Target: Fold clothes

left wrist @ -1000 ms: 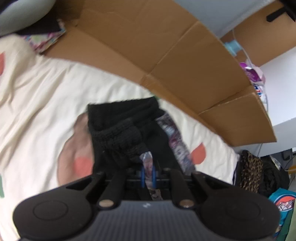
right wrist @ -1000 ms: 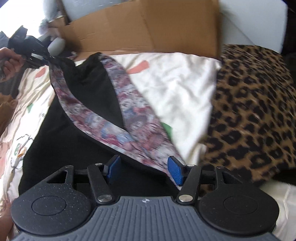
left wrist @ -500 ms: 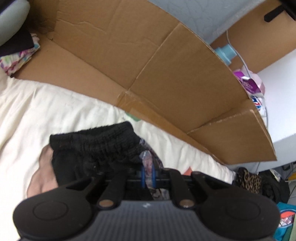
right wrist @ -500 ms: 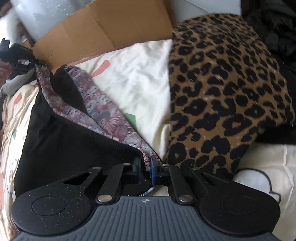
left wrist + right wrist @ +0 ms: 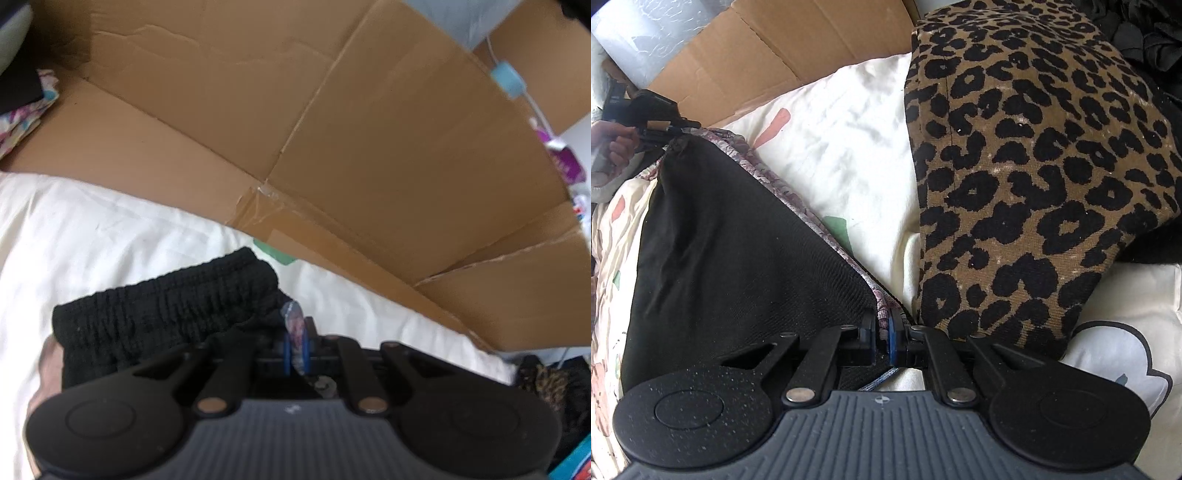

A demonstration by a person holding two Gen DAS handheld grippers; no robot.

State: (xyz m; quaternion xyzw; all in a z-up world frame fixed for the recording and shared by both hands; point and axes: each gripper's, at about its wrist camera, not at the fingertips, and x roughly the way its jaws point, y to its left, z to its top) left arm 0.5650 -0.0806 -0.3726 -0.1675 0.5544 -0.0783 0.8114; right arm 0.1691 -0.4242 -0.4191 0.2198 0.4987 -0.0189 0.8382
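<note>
Left hand-held gripper (image 5: 295,349): I am seeing its blue pads closed tight on a sliver of patterned trim, low in the middle of the left wrist view; in the right wrist view the same tool is showing small at the upper left (image 5: 670,129), with a person's hand (image 5: 618,146) wrapping its handle.
Black garment (image 5: 166,314): I am watching its gathered, ribbed waistband bunching just left of the pinched trim in the left wrist view; in the right wrist view its black body (image 5: 738,251) is spreading across the left half of the frame, lying on the bed.
Patterned trim (image 5: 812,218): it is running as a taut purple-grey edge from the upper left corner of the garment down to the bottom centre, joining the two grip points.
Right hand-held gripper (image 5: 882,332): I am seeing it clamping shut on the lower end of that trim, the fabric sitting between the blue pads.
Bedsheet (image 5: 92,229): cream with coloured shapes, it is lying under the garment.
Cardboard (image 5: 332,129): flattened brown panels are filling the upper part of the left wrist view, behind the bed.
Leopard-print cushion (image 5: 1034,166): it is occupying the upper right of the right wrist view, just beside the gripped trim end.
</note>
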